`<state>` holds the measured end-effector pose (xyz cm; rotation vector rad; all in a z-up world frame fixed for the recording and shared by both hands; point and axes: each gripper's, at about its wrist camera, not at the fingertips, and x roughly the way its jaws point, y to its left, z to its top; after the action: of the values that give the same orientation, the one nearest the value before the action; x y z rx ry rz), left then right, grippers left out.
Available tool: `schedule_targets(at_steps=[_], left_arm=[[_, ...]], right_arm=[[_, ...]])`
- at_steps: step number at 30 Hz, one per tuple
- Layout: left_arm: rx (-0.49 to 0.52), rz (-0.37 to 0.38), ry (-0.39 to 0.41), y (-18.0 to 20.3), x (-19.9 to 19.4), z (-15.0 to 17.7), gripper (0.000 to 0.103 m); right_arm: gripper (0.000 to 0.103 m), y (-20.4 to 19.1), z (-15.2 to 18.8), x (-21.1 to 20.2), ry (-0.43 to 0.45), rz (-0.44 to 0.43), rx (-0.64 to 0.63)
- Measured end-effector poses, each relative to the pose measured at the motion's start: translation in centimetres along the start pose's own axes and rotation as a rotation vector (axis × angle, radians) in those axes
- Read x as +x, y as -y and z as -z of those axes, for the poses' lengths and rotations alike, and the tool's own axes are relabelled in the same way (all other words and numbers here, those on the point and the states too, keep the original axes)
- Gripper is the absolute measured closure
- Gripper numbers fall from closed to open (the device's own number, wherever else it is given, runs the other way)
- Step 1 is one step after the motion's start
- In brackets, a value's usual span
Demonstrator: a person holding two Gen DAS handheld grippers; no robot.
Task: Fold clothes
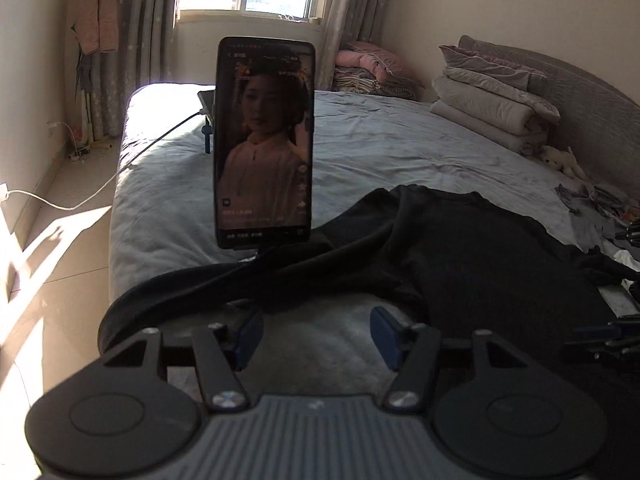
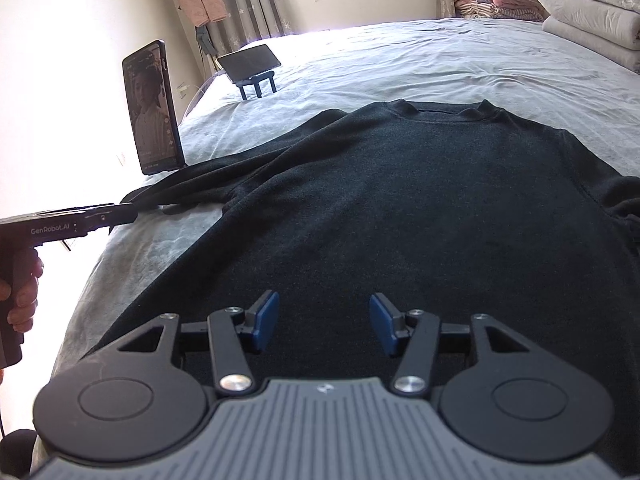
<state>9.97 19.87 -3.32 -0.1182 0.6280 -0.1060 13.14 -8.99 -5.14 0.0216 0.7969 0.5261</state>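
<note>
A tall black smartphone (image 1: 264, 142) with a lit screen stands upright on the grey-sheeted bed (image 1: 400, 148). Folded grey quilts (image 1: 488, 96) are stacked against the curved grey headboard (image 1: 592, 112).

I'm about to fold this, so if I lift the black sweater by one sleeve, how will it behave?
The black sweater will probably go limp and hang: its sleeve already drapes in soft folds over the bed edge. It looks like thick knit, so likely somewhat heavy and grippy, dragging on the fuzzy bedcover rather than sliding.
</note>
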Motion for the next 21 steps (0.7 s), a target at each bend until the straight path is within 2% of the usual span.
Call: schedule_targets(at_steps=[3, 6, 12, 16, 17, 20, 21], left_arm=[[0.032, 0.140, -0.020, 3.2, 0.9, -0.1, 0.039], [0.074, 0.221, -0.042, 6.4, 2.4, 0.0, 0.039], [0.172, 0.337, -0.110, 11.4, 6.1, 1.2, 0.037], [0.205, 0.347, -0.168, 12.2, 7.9, 3.0, 0.034], [0.222, 0.353, -0.159, 12.1, 7.9, 3.6, 0.029], [0.288, 0.392, -0.158, 12.4, 7.3, 4.6, 0.004], [0.313, 0.398, -0.164, 12.6, 7.2, 4.9, 0.000]], right_arm=[[0.044, 1.3, 0.3, -0.2, 0.010, 0.054, 0.014], [0.044, 2.9, 0.9, -0.5, 0.015, 0.102, 0.037], [0.044, 6.2, 2.5, -0.3, 0.006, 0.208, 0.062], [0.037, 8.8, 3.7, -0.6, 0.020, 0.242, 0.066], [0.037, 9.2, 4.0, -0.9, 0.022, 0.244, 0.056], [0.033, 10.2, 5.2, -2.6, 0.021, 0.260, 0.025], [0.032, 10.5, 5.6, -3.1, 0.019, 0.274, 0.023]])
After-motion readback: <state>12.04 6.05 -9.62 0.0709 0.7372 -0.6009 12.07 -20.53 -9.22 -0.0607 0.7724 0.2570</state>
